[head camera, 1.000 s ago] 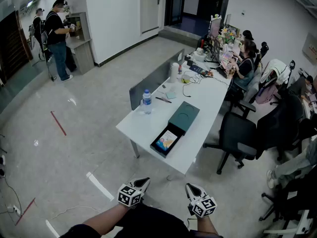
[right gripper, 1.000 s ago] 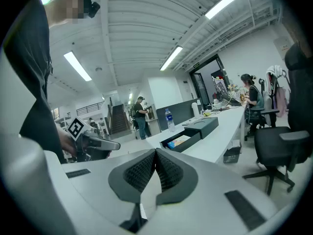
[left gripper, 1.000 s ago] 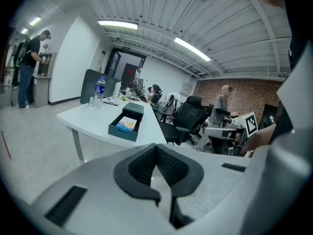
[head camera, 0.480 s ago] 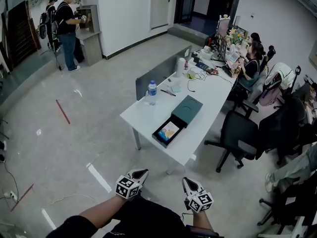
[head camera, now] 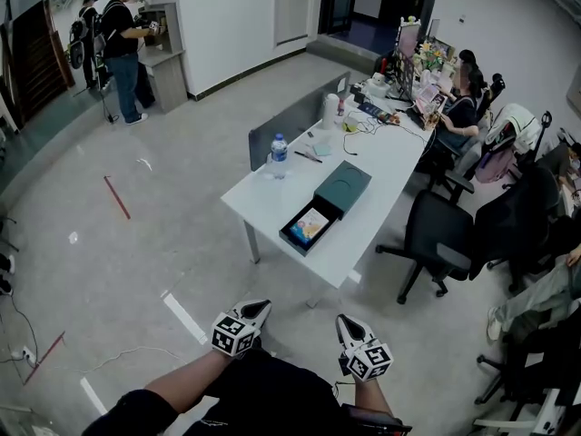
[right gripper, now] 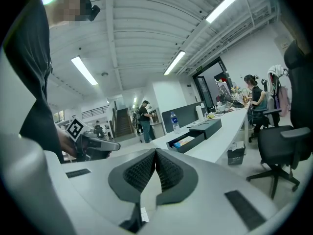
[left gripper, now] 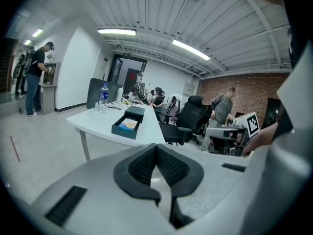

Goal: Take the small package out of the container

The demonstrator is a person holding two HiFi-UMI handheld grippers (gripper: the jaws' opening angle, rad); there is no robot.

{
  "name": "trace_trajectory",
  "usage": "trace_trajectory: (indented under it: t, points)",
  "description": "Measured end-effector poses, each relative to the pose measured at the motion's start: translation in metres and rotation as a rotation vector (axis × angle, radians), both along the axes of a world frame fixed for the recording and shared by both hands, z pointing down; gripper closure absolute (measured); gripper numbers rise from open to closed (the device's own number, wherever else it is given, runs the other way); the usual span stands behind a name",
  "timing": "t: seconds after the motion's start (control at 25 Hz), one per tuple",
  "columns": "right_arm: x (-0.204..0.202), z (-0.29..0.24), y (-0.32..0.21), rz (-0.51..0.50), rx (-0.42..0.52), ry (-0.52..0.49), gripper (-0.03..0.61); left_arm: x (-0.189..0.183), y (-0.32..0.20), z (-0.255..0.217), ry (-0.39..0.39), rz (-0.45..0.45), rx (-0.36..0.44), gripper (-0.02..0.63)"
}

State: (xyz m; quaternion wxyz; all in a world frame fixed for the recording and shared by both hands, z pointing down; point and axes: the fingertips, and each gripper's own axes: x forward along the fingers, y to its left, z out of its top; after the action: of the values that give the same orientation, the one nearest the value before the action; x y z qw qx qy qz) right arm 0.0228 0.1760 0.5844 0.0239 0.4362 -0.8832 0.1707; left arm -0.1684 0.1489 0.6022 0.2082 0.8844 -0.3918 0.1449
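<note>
A dark open box (head camera: 304, 230) lies on the white table (head camera: 272, 209), with a small colourful package (head camera: 311, 225) inside it; its dark green lid (head camera: 342, 187) rests just beyond. The box (left gripper: 125, 126) and its package (left gripper: 128, 125) show again in the left gripper view, and the same box (right gripper: 185, 141) sits on the table in the right gripper view. Both grippers are held low, well short of the table. My left gripper (head camera: 258, 309) is shut and empty, and my right gripper (head camera: 346, 322) is shut and empty. Their pads (left gripper: 155, 164) (right gripper: 155, 169) meet with nothing between.
A water bottle (head camera: 279, 155) stands at the table's left side. Papers, cables and monitors (head camera: 406, 39) crowd the far end, where people sit. Black office chairs (head camera: 438, 242) stand right of the table. A grey partition (head camera: 295, 121) lines its left edge. Another person (head camera: 122, 48) stands far left.
The view has moved slightly closer to the table. Both grippers stay shut and low in front of me.
</note>
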Motion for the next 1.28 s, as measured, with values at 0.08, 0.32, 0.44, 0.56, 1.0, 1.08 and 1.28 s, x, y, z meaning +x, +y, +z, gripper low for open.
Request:
trace_trajectory:
  t: [0.08,0.32,0.44,0.56,1.0,1.08,1.28]
  points:
    - [0.001,-0.001,0.0,0.008,0.001,-0.003,0.552,-0.002,0.002,0.001,-0.012,0.001,-0.003,0.606]
    - [0.006,-0.005,0.01,0.042,-0.002,-0.011,0.554,0.001,-0.001,-0.007,-0.024,0.006,0.007,0.606]
    - [0.011,-0.002,0.012,0.059,-0.008,-0.015,0.554,0.01,-0.002,-0.011,-0.028,0.041,0.022,0.606]
    - [0.015,-0.001,0.011,0.076,-0.016,-0.018,0.554,0.012,-0.002,-0.009,-0.04,0.063,0.017,0.606]
    - [0.028,0.013,-0.009,0.11,-0.073,0.001,0.552,0.024,-0.022,0.011,-0.024,0.083,-0.044,0.606]
    - [0.034,0.012,-0.02,0.116,-0.075,0.01,0.554,0.028,-0.035,0.011,-0.02,0.087,-0.041,0.605]
    - [0.049,0.007,-0.055,0.119,-0.061,0.035,0.554,0.034,-0.074,0.003,-0.006,0.076,-0.02,0.606]
